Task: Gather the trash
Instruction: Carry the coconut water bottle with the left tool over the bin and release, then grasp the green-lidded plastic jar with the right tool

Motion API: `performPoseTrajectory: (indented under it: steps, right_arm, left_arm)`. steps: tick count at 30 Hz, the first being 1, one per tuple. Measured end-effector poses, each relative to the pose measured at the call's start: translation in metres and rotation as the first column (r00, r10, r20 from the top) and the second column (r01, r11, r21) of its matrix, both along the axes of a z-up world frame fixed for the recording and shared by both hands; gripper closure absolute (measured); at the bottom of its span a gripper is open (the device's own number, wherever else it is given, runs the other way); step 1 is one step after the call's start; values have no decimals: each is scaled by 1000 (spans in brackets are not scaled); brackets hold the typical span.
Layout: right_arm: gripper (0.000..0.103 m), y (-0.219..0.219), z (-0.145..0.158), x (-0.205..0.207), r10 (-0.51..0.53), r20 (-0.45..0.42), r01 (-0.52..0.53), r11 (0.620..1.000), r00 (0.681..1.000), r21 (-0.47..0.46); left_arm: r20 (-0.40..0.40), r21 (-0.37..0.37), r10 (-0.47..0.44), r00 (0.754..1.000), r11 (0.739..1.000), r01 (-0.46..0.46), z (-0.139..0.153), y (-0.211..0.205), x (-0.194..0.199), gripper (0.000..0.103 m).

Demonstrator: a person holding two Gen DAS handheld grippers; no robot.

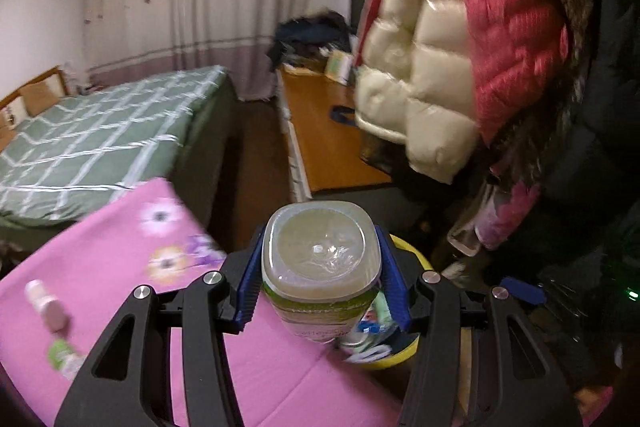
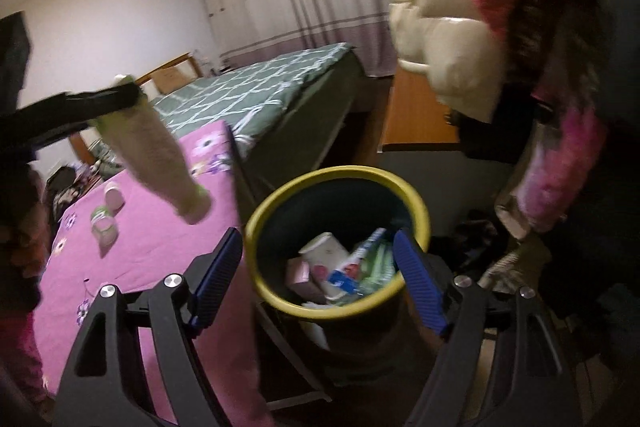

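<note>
While the left wrist view looks down along its own fingers, the left gripper (image 1: 320,275) is pinching a plastic bottle (image 1: 320,267) between its blue pads, the squarish pale base of the bottle facing the camera and a green label wrapped round its side. Under the bottle lies a pink flowered cloth (image 1: 120,267), with two small containers (image 1: 48,311) blurred near its left edge. Just right of the bottle, partly hidden behind the right finger, the yellow rim of a trash bin (image 1: 408,251) shows, with wrappers inside. Beyond are a bed with a green checked cover (image 1: 100,143), an orange wooden surface (image 1: 320,131) and puffy cream and red jackets (image 1: 460,47) hanging at the right. Through the right wrist view, the right gripper (image 2: 320,279) stands spread wide with nothing between its pads, and the bin (image 2: 340,179) sits directly beyond the gap, holding cartons and crumpled packaging. At upper left the left gripper (image 2: 100,103) appears as a dark blurred bar, holding the bottle (image 2: 156,163) tilted, neck downward, above the pink cloth (image 2: 160,247), to the left of the bin. The two small containers (image 2: 106,215) lie on the cloth below the bottle.
</note>
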State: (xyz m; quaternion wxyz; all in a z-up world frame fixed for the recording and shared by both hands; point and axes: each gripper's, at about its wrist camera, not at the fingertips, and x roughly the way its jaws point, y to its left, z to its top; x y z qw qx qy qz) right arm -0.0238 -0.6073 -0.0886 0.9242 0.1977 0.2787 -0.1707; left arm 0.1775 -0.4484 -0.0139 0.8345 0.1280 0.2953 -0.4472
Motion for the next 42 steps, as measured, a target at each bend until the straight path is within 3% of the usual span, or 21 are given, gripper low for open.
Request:
performPoseTrajectory:
  steps: [5,8,9,10,12,15,19,24,27,28,30,31,35,36,39,42]
  right_arm:
    - [28,-15,-4,-14,-38,-2,38,999,999,10]
    - [27,-17,-4,-15,-42,-5,42,999,999,11]
    - [27,-16,-4,-15,-41,-7,41,999,999,10]
    - [27,-14,-3,-15,-41,-8,41,999,999,7]
    - [26,-12,-2,-15,-42,-8,42,999,999,2]
    - [26,-7,-1,-12,-40,-14,40,999,999,-3]
    - [25,2,-2,-2,-15,-19,15,1000,1000,-5]
    - [25,23,-2,20,57,-28,-57,998,998,-12]
    - [25,47,1,46,136,-37,-137,990,990,-26]
    - [25,52,1,51,153,-39,-154,988,988,-28]
    - [25,74,3,73,229,-48,-231,973,972,-30]
    - [25,81,4,80,254,-50,-255,966,966,-28]
    - [25,122,10,112,354,-66,-357,933,933,-48]
    - [25,139,14,126,404,-63,-407,912,912,-48]
    - [25,174,19,153,485,-74,-490,870,871,-54]
    - [25,211,21,184,560,-102,-567,821,822,-70]
  left_arm:
    - [-97,36,-49,994,998,52,-43,-52,8,51]
    - [-101,59,-39,994,997,45,-59,-64,13,51]
    - [-90,61,-34,995,997,40,-63,-68,14,41]
    - [-77,50,-27,997,998,31,-63,-67,15,21]
    - [-51,19,0,999,1000,1,-57,-60,16,14]
    - [-38,-26,20,999,999,-21,-35,-29,19,13]
    - [44,-84,110,993,991,-106,-4,33,18,10]
    - [82,-150,314,946,942,-300,15,147,24,7]
    - [121,-174,490,863,867,-468,13,227,28,6]
    - [143,-177,570,809,819,-545,9,262,30,6]
    - [153,-177,649,745,760,-626,2,303,34,5]
    - [148,-166,703,696,711,-683,-6,333,39,5]
    - [127,-142,814,567,581,-802,-34,409,54,5]
    - [127,-127,835,535,548,-827,-43,425,59,5]
    - [140,-112,874,464,480,-870,-62,457,69,5]
    - [147,-99,893,424,440,-893,-78,476,73,5]
